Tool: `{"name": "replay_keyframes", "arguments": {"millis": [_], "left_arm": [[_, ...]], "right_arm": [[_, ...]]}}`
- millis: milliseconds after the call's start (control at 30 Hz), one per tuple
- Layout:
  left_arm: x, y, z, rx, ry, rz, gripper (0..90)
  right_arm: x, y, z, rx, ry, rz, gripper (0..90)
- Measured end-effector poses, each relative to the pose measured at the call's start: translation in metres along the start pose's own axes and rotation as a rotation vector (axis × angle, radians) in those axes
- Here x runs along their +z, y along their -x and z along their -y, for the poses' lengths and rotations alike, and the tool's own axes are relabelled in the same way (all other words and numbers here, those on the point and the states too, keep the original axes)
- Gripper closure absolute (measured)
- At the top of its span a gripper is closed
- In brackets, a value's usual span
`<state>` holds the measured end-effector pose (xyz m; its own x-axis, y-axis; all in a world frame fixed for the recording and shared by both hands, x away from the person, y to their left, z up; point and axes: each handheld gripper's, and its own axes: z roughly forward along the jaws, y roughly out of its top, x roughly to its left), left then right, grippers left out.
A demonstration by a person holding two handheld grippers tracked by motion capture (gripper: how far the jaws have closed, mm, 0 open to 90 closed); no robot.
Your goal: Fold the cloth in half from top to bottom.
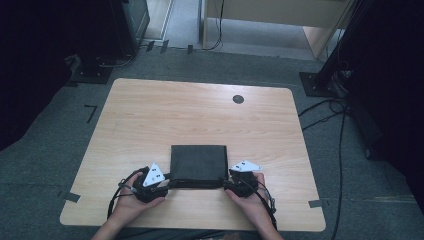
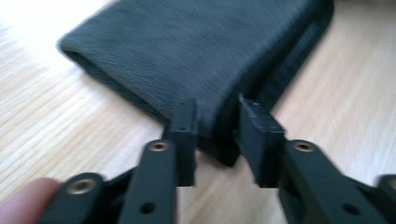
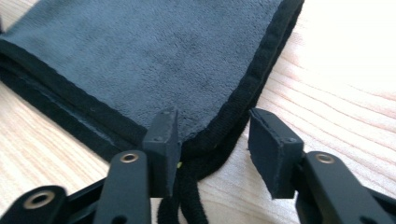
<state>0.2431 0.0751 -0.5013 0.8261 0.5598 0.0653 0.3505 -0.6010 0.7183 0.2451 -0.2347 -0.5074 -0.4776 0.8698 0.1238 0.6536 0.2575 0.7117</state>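
A dark grey folded cloth (image 1: 198, 163) with black hems lies flat near the table's front edge. My left gripper (image 1: 169, 183) is at its near left corner. In the left gripper view the left gripper (image 2: 218, 109) has its jaws narrowed onto the thick cloth (image 2: 196, 46) corner, which fills the gap between them. My right gripper (image 1: 226, 184) is at the near right corner. In the right gripper view the right gripper (image 3: 215, 116) stands open astride the hemmed corner of the cloth (image 3: 154, 51), with bare wood showing beside the right finger (image 3: 271, 149).
The light wooden table (image 1: 150, 115) has a small dark round cap (image 1: 238, 99) near its far edge. Black stands (image 1: 320, 80) and cables (image 1: 340, 130) sit on the grey carpet around it. A fingertip (image 2: 23, 205) shows at the lower left of the left gripper view.
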Motion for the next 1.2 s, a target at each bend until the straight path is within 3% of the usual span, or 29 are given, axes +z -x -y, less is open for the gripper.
{"name": "replay_keyframes", "arguments": {"millis": [67, 233, 333, 400, 433, 533, 600, 733, 800, 867, 1000, 1133, 1200], "left_arm": [[0.003, 0.002, 0.002, 0.041, -0.024, -0.017, 72.3], [0.003, -0.001, 0.004, 0.032, -0.016, 0.013, 77.3], [0.001, -0.001, 0.004, 0.048, -0.015, 0.010, 74.2], [-0.004, -0.005, 0.005, 0.010, 0.014, 0.038, 59.9], [-0.006, -0.007, 0.005, -0.016, 0.027, 0.037, 51.6], [-0.013, -0.017, 0.011, -0.094, 0.055, 0.011, 38.6], [-0.018, -0.025, 0.018, -0.137, 0.063, -0.032, 31.3], [-0.026, -0.037, 0.031, -0.188, 0.067, -0.105, 19.9], [-0.029, -0.046, 0.039, -0.229, 0.055, -0.148, 17.6], [-0.031, -0.058, 0.046, -0.283, 0.034, -0.188, 14.4], [-0.038, -0.073, 0.055, -0.341, 0.010, -0.260, 13.8], [-0.038, -0.082, 0.061, -0.395, -0.031, -0.279, 13.8], [-0.036, -0.081, 0.061, -0.384, -0.054, -0.288, 13.9]], "right_arm": [[0.001, 0.002, 0.000, 0.001, 0.000, 0.003, 49.5], [0.002, 0.004, 0.000, 0.025, -0.011, 0.008, 44.6], [-0.001, 0.001, -0.001, -0.011, 0.002, 0.026, 43.2], [-0.007, -0.001, -0.006, -0.044, 0.049, 0.028, 40.4], [-0.013, -0.001, -0.011, -0.038, 0.095, 0.003, 39.9], [-0.017, -0.007, -0.025, -0.042, 0.152, -0.037, 38.2], [-0.010, -0.018, -0.035, -0.065, 0.137, -0.064, 36.2], [0.008, -0.038, -0.043, -0.127, 0.114, -0.058, 36.2], [0.019, -0.044, -0.044, -0.136, 0.099, -0.063, 35.7], [0.031, -0.047, -0.042, -0.137, 0.069, -0.033, 34.3], [0.045, -0.044, -0.040, -0.106, 0.048, 0.009, 33.2], [0.051, -0.045, -0.034, -0.124, 0.043, 0.025, 31.9], [0.053, -0.046, -0.032, -0.124, 0.053, 0.033, 31.2]]}}
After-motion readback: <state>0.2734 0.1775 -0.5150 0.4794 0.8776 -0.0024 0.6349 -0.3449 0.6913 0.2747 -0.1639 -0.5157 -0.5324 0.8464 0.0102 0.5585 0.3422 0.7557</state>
